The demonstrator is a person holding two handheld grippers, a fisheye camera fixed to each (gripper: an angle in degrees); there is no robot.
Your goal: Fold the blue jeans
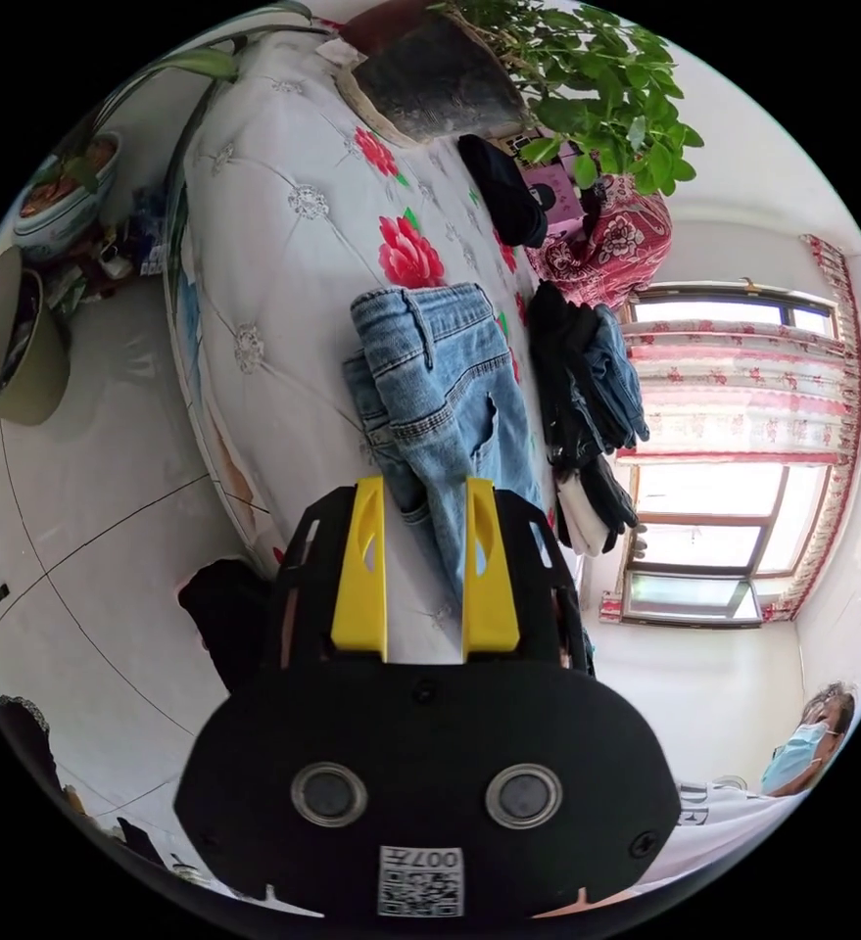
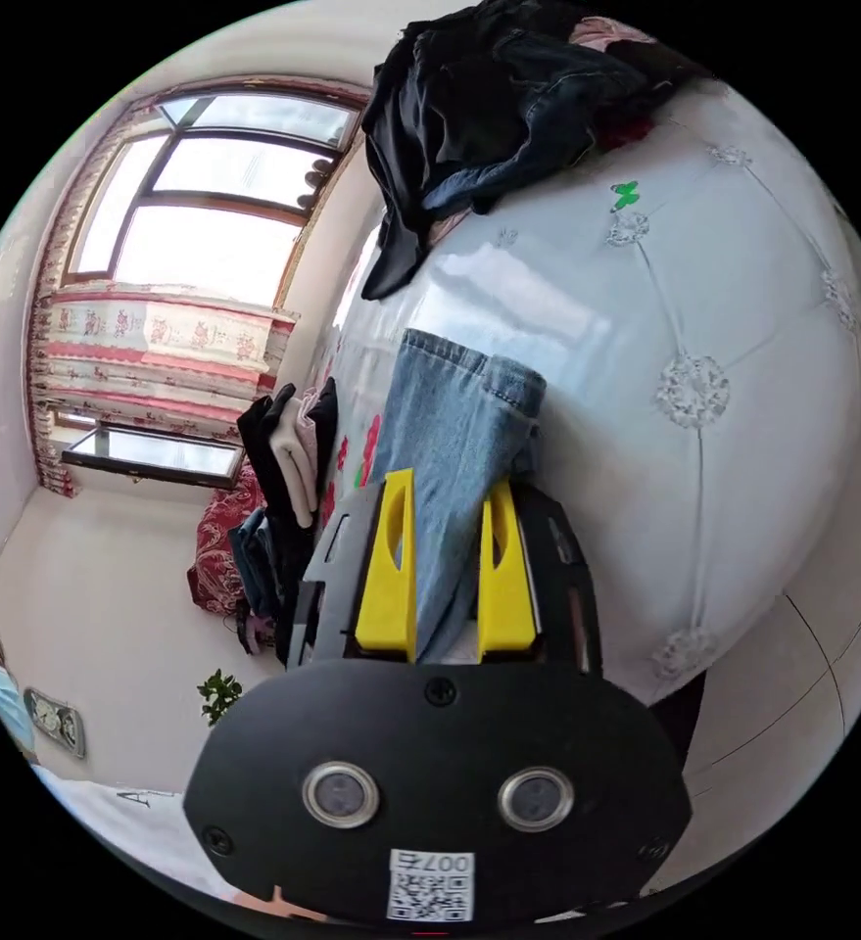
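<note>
Yellow jaws of the left tool (image 1: 425, 490) stand apart in the left gripper view, with a strip of the jeans (image 1: 440, 401) running between them toward 12 o'clock; the jaws do not press on the denim as far as can be seen. The jeans lie on the bed (image 1: 283, 255), waistband at the far end, a rip showing in one leg, over a white quilted cover with red flowers. At 2 o'clock of the jeans a stack of dark clothes (image 1: 582, 392) rests on the bed, and beyond it a red floral cushion (image 1: 611, 240). Farther, at 12 o'clock, a potted plant (image 1: 587, 78) spreads green leaves. A window (image 1: 724, 490) with a floral curtain lies at 3 o'clock, and a person in a white shirt at 4 o'clock. In the right gripper view the right tool (image 2: 447, 485) also has its jaws parted, a jeans leg (image 2: 454, 431) passing between them with its hem at the far end on the bed (image 2: 694, 392). Past it, at 12 o'clock, a pile of dark clothes (image 2: 489, 98) sits on the cover; a window (image 2: 205, 206) is at 10 o'clock.
</note>
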